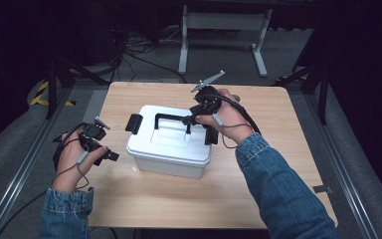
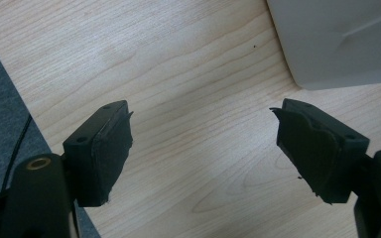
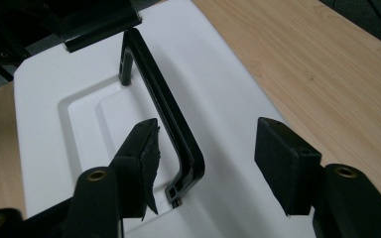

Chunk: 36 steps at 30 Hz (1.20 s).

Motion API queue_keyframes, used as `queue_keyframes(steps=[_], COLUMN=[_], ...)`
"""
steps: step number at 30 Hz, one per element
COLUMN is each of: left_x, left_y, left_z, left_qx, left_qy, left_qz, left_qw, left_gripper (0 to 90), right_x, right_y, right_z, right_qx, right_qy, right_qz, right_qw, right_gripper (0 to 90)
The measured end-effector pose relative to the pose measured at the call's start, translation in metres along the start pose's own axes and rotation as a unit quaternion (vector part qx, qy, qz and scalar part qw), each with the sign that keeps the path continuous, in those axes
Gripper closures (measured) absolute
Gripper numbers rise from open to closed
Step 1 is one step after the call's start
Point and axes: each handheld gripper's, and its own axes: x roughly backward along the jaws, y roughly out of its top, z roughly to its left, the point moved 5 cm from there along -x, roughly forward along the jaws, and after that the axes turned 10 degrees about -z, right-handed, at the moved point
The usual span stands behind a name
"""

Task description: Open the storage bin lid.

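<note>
One white box [image 1: 171,142] with one black handle [image 1: 171,117] and two black latches [image 1: 134,123] is sitting on one table [image 1: 278,149].

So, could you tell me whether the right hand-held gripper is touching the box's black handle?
Apart: the right gripper view shows the right hand-held gripper open astride the black handle, gaps both sides.

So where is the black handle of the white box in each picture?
High view: the black handle stands up on the lid, near the middle of the picture, right by the right gripper.
Left gripper view: the handle is not in it; a corner of the white box sits at the top right.
Right gripper view: the handle runs between the open jaws.
Shared landmark: the white box.
</note>
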Motion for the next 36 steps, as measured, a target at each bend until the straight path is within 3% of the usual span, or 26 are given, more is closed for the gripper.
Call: queue_keyframes(steps=[13,20,25,29,36], left_x=[-0.003,-0.004,-0.005,-0.005,-0.006], left_y=[0.001,0.001,0.001,0.0,0.0], left_z=[-0.002,-0.002,-0.004,-0.003,-0.003], left_qx=[-0.004,-0.008,-0.007,-0.003,-0.005], left_qy=[-0.001,-0.005,-0.007,-0.005,-0.007], left_qz=[0.009,0.009,0.011,0.012,0.013], left_qw=[1.0,0.9999,0.9999,0.9999,0.9999], left_gripper=[22.2,22.0,21.9,21.7,21.7], right_x=[-0.025,-0.032,-0.033,-0.03,-0.027], right_y=[0.006,0.009,0.01,0.012,0.012], right_z=[0.01,0.015,0.018,0.022,0.031], right_qx=[0.011,0.042,0.056,0.071,0.113], right_qy=[0.023,0.028,0.029,0.046,0.066], right_qz=[0.019,0.049,0.054,0.06,0.078], right_qw=[0.9995,0.9975,0.9965,0.9946,0.9884], right_gripper=[47.4,61.1,70.9,75.2,80.3])
